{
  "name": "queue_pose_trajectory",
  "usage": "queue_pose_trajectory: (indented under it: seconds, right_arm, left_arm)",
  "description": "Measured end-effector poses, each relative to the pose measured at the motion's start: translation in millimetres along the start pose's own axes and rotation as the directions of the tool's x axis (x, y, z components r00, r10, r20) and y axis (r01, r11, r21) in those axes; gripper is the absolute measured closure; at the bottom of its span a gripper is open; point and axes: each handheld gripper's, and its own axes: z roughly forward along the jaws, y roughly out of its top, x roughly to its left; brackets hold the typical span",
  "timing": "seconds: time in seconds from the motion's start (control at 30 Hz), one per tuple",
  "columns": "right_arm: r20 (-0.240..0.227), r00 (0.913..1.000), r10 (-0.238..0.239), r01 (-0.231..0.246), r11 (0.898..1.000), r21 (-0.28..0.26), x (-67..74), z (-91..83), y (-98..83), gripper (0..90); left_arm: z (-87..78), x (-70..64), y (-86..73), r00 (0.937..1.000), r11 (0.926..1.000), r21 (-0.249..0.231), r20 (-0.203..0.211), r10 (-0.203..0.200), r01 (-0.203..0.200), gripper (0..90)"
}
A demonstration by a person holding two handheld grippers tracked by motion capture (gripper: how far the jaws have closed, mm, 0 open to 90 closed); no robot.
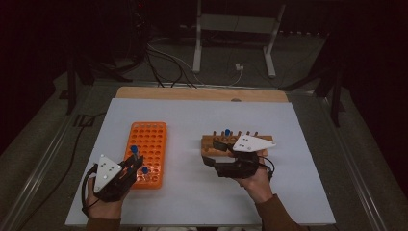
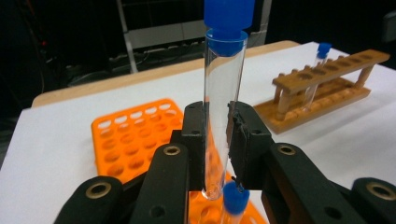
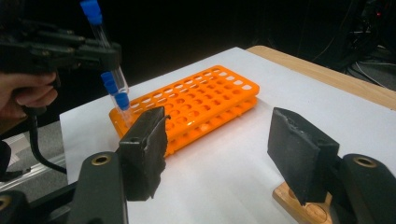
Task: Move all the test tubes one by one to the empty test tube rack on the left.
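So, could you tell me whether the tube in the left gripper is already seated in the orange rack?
Not yet. The left gripper holds the capped tube upright, its rounded bottom just above the orange rack.

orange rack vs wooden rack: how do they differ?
The orange rack is a plastic grid with many rows of holes; the wooden rack has a single row. The orange rack sits by the left gripper, the wooden rack by the right gripper. Both hold blue-capped tubes.

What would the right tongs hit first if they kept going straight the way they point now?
Probably the orange rack: it lies straight beyond the open right tongs, with bare white table between. Depth is uncertain.
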Motion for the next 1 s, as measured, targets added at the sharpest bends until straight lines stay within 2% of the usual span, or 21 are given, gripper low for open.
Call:
queue_pose_trajectory:
  seconds: [0.37, 0.47, 0.6, 0.73, 0.8, 1.0]
  right_arm:
    - [-0.003, 1.0000, -0.008, 0.008, 1.000, -0.010, 0.9, -2.0, 0.0, 38.1]
    - [-0.003, 1.0000, -0.007, 0.007, 1.000, -0.015, 0.5, -2.7, 0.0, 38.3]
    - [-0.002, 1.0000, -0.007, 0.007, 1.000, -0.018, 0.2, -4.0, 0.5, 38.5]
    - [-0.002, 1.0000, -0.007, 0.007, 1.000, -0.020, 0.3, -4.4, 0.2, 38.6]
    - [-0.002, 1.0000, -0.008, 0.008, 1.000, -0.018, 0.2, -4.4, -0.4, 38.6]
    - [0.001, 1.0000, -0.007, 0.007, 1.000, -0.018, 0.2, -4.6, -1.1, 38.7]
  left_arm:
    - [1.1, -4.9, -22.5, 0.9999, 0.9993, 0.036, -0.011, -0.007, 0.008, 77.6]
    - [0.9, -5.6, -27.6, 0.9999, 0.9996, 0.026, -0.013, -0.008, 0.008, 77.6]
    - [0.5, -5.0, -30.4, 0.9998, 1.0000, 0.008, -0.020, -0.001, 0.001, 77.6]
    - [-0.2, -3.2, -30.2, 0.9996, 1.0000, 0.006, -0.028, -0.001, 0.001, 77.6]
    - [-1.2, -1.0, -29.7, 0.9994, 0.9999, 0.003, -0.031, -0.017, 0.017, 77.6]
    - [-0.9, -1.2, -31.8, 0.9995, 1.0000, 0.006, -0.030, -0.008, 0.008, 77.6]
